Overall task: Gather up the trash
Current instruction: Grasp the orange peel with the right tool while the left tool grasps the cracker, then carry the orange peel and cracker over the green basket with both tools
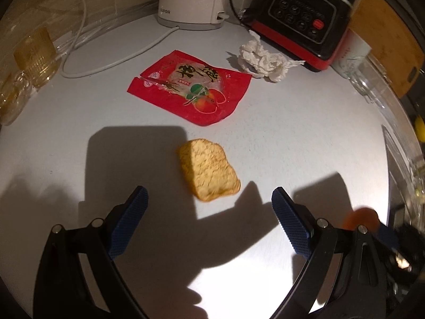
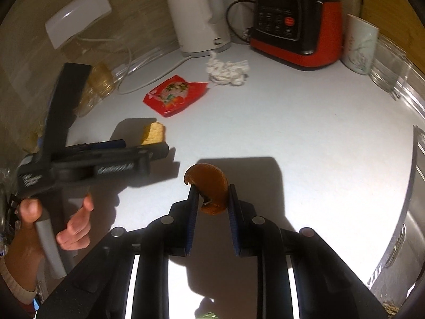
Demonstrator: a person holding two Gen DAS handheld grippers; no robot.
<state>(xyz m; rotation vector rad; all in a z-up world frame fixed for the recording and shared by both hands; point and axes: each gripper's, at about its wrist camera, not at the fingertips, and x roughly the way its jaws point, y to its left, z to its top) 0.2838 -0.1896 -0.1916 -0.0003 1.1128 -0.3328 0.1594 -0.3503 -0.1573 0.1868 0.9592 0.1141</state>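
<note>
From the left wrist camera, the left gripper (image 1: 209, 199) hangs over a pale countertop (image 1: 305, 133) with its blue-padded fingers (image 1: 130, 223) spread wide and nothing between them. A piece of bread (image 1: 208, 168) lies on the counter just ahead of the fingertips, roughly between them but clear of both pads. Farther back sits a flattened red snack wrapper (image 1: 191, 87), and beside it, to the right, a crumpled white tissue (image 1: 261, 59) that lies just in front of a black-and-red appliance (image 1: 305, 18). A white kettle (image 1: 196, 0) stands at the back, its cord trailing left toward some amber glassware (image 1: 34, 55). A blurred orange shape shows past the right finger at the picture's lower right.

From the right wrist camera, the right gripper (image 2: 211, 191) has its fingers drawn narrow, clamped on a curled piece of orange peel (image 2: 209, 186), which is held above the counter. To the left, a person's hand (image 2: 53, 223) grips the handle of the left gripper (image 2: 143, 146), which points toward the bread (image 2: 154, 133). The wrapper (image 2: 174, 94) and tissue (image 2: 228, 71) lie beyond, near the kettle (image 2: 194, 13) and the appliance (image 2: 294, 18). A pale patterned cup (image 2: 360, 45) stands to the right of the appliance.
</note>
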